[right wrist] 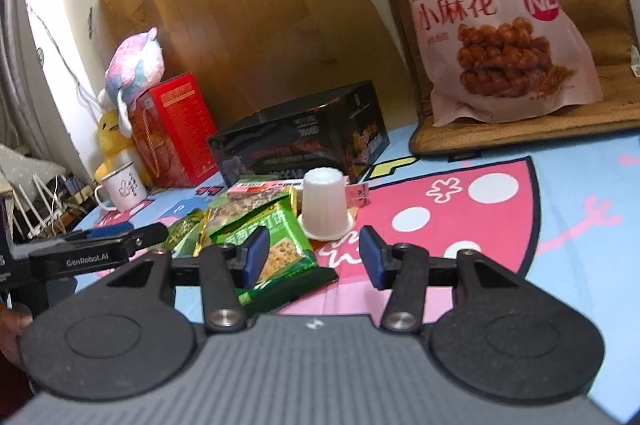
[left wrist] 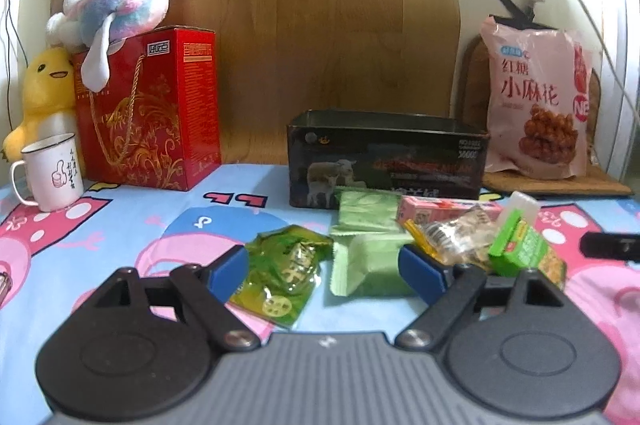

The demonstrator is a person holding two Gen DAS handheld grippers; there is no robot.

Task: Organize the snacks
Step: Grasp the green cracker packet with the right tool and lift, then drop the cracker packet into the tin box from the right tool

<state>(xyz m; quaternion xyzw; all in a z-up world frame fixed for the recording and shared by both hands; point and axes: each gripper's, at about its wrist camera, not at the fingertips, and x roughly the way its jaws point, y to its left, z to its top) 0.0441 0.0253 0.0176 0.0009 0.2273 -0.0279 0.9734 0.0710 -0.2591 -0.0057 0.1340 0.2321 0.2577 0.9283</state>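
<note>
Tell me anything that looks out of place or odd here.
The snacks lie in a loose heap on the sheet in front of the open black tin, none visibly inside. A white jelly cup sits upside down. A plush toy slumps over the red gift box.

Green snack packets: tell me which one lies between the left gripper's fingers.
The glossy translucent yellow-green pouch, beside the left finger of the open left gripper. The pale matte green packets are opaque.

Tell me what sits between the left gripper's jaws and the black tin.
In the left wrist view, snack packets: two pale green wrappers lie between the open left gripper and the black tin, the far one touching the tin, with a shiny green pouch just left.
</note>
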